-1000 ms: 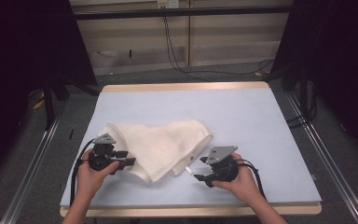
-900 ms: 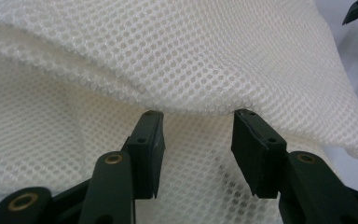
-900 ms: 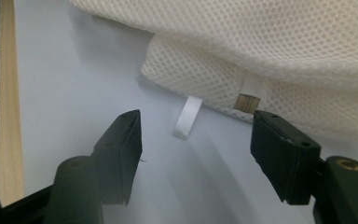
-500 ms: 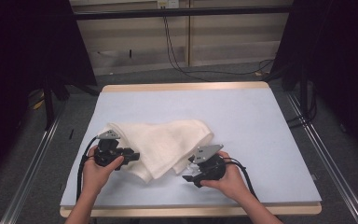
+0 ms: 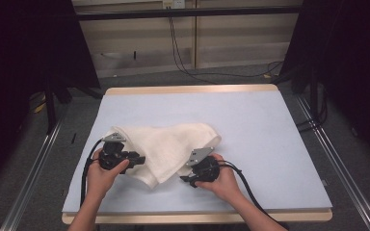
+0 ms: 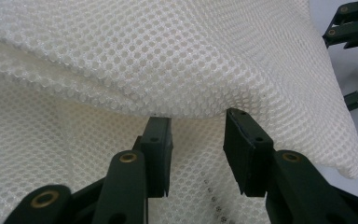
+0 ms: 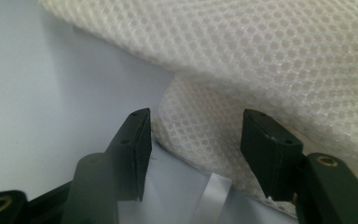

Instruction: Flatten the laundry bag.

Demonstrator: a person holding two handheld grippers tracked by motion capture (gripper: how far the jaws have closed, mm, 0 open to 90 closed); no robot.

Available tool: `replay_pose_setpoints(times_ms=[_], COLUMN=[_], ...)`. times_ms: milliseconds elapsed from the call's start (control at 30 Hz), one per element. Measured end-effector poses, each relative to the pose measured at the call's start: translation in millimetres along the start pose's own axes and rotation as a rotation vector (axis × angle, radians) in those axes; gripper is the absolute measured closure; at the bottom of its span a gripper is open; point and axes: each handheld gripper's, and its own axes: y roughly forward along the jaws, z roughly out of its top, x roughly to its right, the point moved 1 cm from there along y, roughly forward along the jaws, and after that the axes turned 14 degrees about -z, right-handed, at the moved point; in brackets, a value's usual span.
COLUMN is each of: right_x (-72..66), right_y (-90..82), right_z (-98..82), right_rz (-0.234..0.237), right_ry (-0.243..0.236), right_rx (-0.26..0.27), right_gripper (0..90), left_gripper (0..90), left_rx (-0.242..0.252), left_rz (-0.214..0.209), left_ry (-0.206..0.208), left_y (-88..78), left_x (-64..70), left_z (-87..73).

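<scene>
A cream mesh cloth (image 5: 168, 144) lies bunched and folded on the pale blue table (image 5: 250, 120). My left gripper (image 5: 137, 158) is at the cloth's left side. Its jaws have just been closing and stand open (image 6: 198, 119), tips under a raised fold of the cloth (image 6: 168, 56), pads not pressing. At the cloth's lower right edge is my right gripper (image 5: 184, 177). Its jaws have just been closing too and are still open (image 7: 198, 114). A corner of the cloth (image 7: 261, 46) lies between them, untouched by the pads. The right gripper's jaws (image 6: 349, 28) also show in the left gripper view.
The table has a wooden rim (image 5: 192, 89) at the far side. Metal rails (image 5: 33, 173) run along the floor on both sides. Cables (image 5: 183, 53) hang down behind the table. Bare blue surface (image 7: 51, 84) lies left of the right gripper.
My right hand has slid left with its gripper, up to the cloth's lower right edge. The left hand has stayed nearly in place at the cloth's left side.
</scene>
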Motion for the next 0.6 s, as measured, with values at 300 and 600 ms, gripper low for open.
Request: replay_pose_setpoints(times_ms=[300,600], right_x=[3.1,27.8], right_y=[-2.7,-28.0], right_z=[5.1,9.0], right_rz=[-0.002,0.021], right_ry=[0.035,0.172], right_rx=[0.023,0.119], right_gripper=[83.8,83.9], left_gripper=[59.7,36.3], left_rx=[-0.007,-0.003], left_rz=[0.026,0.055], left_ry=[0.005,-0.02], left_y=[-3.9,-10.9], left_x=[0.1,-5.6], left_z=[-3.8,-11.5])
